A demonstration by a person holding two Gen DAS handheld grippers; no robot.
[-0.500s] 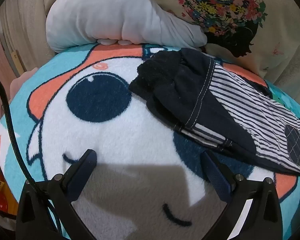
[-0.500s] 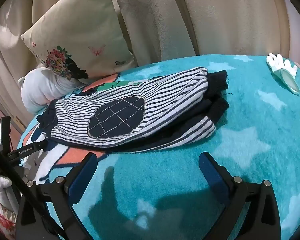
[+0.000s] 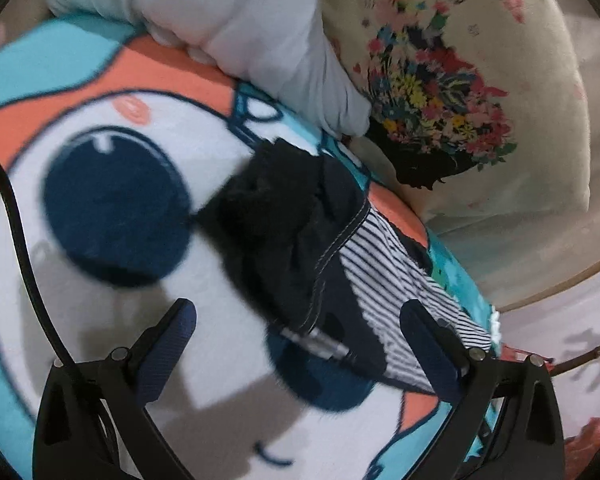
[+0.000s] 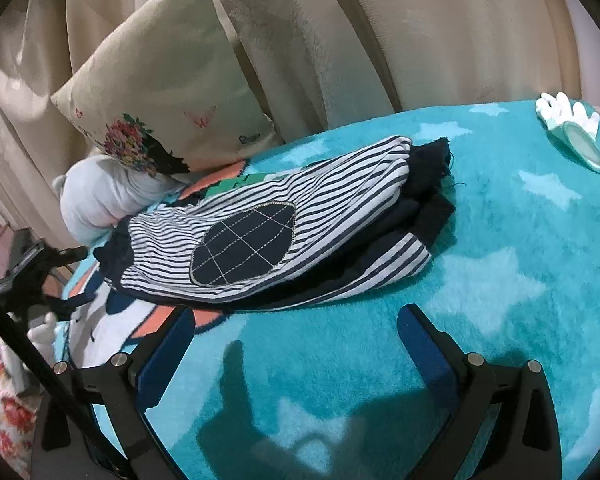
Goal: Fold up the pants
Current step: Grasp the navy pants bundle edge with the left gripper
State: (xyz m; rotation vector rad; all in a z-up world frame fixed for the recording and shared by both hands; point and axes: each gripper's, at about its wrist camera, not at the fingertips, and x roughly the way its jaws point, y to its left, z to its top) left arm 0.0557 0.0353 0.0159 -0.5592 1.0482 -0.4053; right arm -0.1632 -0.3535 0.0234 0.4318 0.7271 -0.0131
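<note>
The striped navy-and-white pants (image 4: pixel 268 232) lie folded in a compact bundle on the teal cartoon blanket (image 4: pixel 500 260), with an oval navy patch on top. In the left wrist view the pants (image 3: pixel 300 248) show their dark waistband end, just ahead of the fingers. My left gripper (image 3: pixel 300 344) is open and empty, close over the bundle's near edge. My right gripper (image 4: pixel 296 340) is open and empty, hovering over the blanket just in front of the bundle. The left gripper also shows in the right wrist view (image 4: pixel 40 276) at the far left.
A floral cushion (image 4: pixel 164 92) and a pale grey plush pillow (image 4: pixel 100 196) lean against beige curtains behind the pants. A small white and mint object (image 4: pixel 572 132) lies at the blanket's far right. The blanket's edge drops off at the left.
The left gripper has moved forward and tilted, so the pants' waistband end is now closer and between the fingers' line. The right view has barely shifted; the pants lie unchanged.
</note>
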